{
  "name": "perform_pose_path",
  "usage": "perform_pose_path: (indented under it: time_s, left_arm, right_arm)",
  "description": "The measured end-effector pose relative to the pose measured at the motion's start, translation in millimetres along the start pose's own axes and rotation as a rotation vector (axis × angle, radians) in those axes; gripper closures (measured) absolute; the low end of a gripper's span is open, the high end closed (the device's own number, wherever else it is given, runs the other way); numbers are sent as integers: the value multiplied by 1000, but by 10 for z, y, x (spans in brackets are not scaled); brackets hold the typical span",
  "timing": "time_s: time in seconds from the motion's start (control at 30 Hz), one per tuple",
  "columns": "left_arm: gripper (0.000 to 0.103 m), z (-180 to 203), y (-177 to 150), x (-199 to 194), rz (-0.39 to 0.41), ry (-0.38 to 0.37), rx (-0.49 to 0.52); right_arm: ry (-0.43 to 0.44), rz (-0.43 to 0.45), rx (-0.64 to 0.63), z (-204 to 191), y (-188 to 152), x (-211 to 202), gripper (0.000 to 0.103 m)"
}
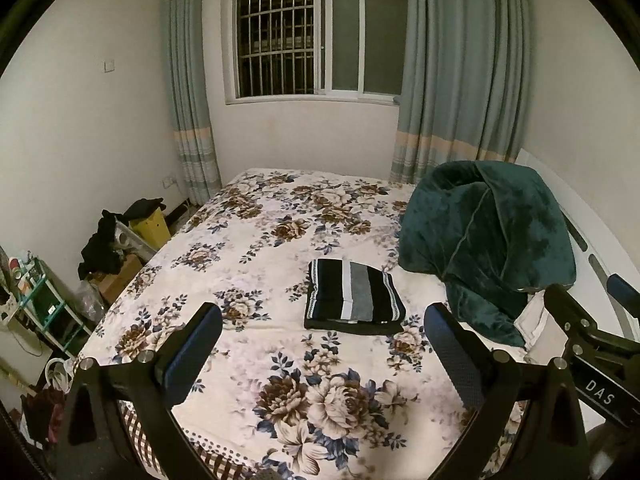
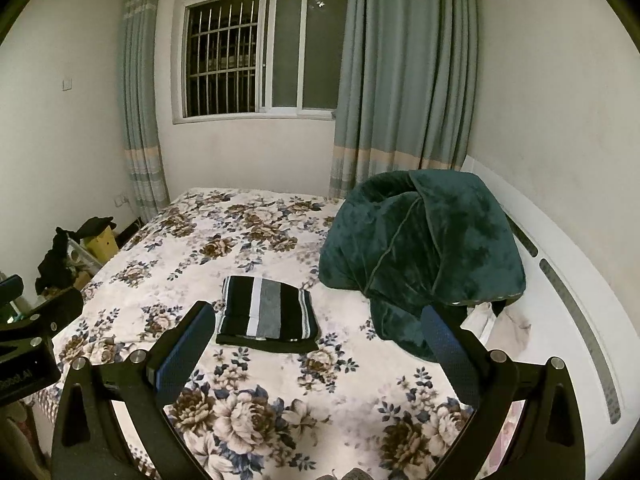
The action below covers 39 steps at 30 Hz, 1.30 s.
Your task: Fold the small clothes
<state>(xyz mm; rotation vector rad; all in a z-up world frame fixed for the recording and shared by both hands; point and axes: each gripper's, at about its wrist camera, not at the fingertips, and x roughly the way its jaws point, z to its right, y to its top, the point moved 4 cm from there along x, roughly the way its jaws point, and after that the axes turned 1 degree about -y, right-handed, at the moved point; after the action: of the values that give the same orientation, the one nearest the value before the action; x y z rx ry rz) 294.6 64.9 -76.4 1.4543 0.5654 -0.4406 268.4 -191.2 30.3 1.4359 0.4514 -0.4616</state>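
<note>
The striped garment [image 1: 354,300] lies folded into a tidy rectangle on the floral bedspread [image 1: 256,248], near the middle of the bed and just beside the heaped green blanket [image 1: 484,248]. We hold both tools well back from it: the left gripper [image 1: 322,354] has its fingers spread wide with nothing between them, and the right gripper [image 2: 320,354] is equally wide apart and empty. We judge the fold to be finished, or nearly so, which means most of the risk now lies in disturbing it.

If we reach in again to tidy an edge, a pad could catch the top layer and drag it off the ones beneath, opening the stack. The knit looks soft and slack, so pinching a single layer instead of the whole thickness would peel it open. The plush bedspread gives underneath, and pressing down could crease the pile unevenly. The green blanket sits close on the right side; a sweep of the right gripper past it might tip loose folds onto the garment. We cannot tell whether more small clothes wait out of view.
</note>
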Motion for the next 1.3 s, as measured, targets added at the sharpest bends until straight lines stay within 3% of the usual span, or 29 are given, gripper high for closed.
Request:
perform_pose_path:
  time_s: [1.3]
  left_arm:
    - [0, 4, 4, -146, 12, 14, -9]
  right_arm:
    - [6, -3, 11, -45, -75, -72, 0]
